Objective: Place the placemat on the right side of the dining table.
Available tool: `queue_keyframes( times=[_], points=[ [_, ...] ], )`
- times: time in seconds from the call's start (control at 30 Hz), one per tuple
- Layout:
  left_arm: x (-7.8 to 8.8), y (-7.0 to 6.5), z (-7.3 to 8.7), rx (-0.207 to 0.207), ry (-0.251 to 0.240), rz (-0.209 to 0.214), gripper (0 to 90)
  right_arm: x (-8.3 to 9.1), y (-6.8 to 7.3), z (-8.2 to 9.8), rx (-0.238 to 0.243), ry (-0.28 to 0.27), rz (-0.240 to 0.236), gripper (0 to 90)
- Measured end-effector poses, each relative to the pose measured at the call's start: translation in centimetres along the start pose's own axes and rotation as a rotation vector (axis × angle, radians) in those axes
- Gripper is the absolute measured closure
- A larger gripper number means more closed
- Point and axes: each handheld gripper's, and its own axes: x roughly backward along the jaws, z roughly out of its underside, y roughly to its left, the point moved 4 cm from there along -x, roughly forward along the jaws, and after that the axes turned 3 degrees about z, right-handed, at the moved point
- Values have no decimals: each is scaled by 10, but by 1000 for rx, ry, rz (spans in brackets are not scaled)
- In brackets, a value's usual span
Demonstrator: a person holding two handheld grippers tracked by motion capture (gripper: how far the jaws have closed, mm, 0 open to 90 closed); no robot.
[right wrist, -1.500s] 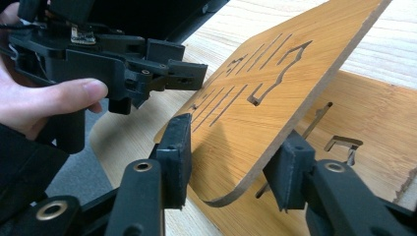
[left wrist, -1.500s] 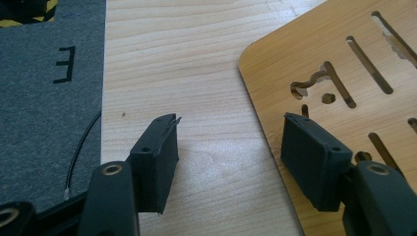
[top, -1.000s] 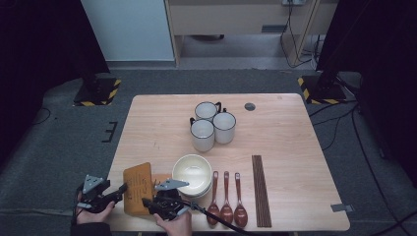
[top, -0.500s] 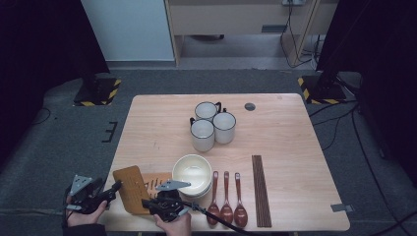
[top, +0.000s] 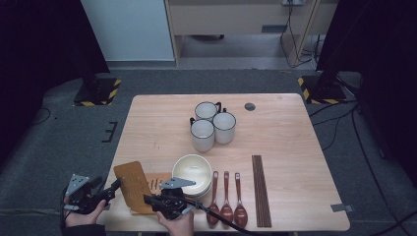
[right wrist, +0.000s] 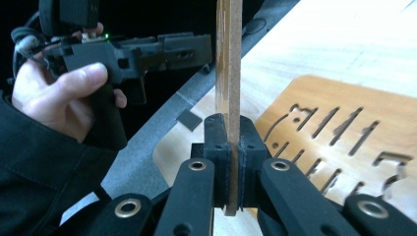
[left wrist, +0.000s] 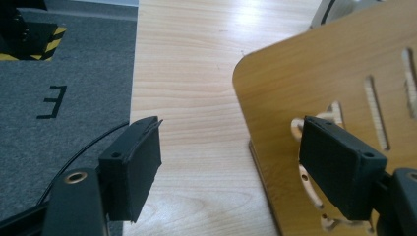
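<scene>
Wooden board [top: 133, 186] stands on edge at the table's [top: 295, 147] near left corner, long axis rising and tilted, over a slotted wooden panel [top: 158, 183] lying flat. Right gripper [right wrist: 229, 142] clamps its lower edge; left gripper [left wrist: 236, 172], jaws just widening, is parted beside it.

On my table [top: 162, 123] I see three white mugs [top: 212, 125] standing close together near the middle. A pale bowl [top: 192, 170] stands nearer to me. To its right three brown spoons [top: 226, 201] lie side by side, then dark chopsticks [top: 260, 189].
</scene>
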Motion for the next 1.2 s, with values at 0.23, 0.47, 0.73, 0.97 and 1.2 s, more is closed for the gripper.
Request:
queue_keyframes(
  times=[0.23, 0.47, 0.73, 0.97, 1.2],
  points=[
    [-1, 1, 0, 8, 6, -6, 216, 17, -2, -15, 5, -56, 8, 869],
    [-5, 3, 2, 11, 16, -14, 216, 37, -6, -33, 9, -108, 8, 869],
    [-17, 0, 0, 1, 39, -21, 216, 60, -11, -54, 18, -164, 1, 869],
    [-32, -6, -6, -19, 55, -20, 216, 80, -17, -70, 15, -207, 4, 869],
    [-44, -11, -14, -37, 50, -26, 208, 98, -24, -87, 2, -245, -2, 869]
  ],
)
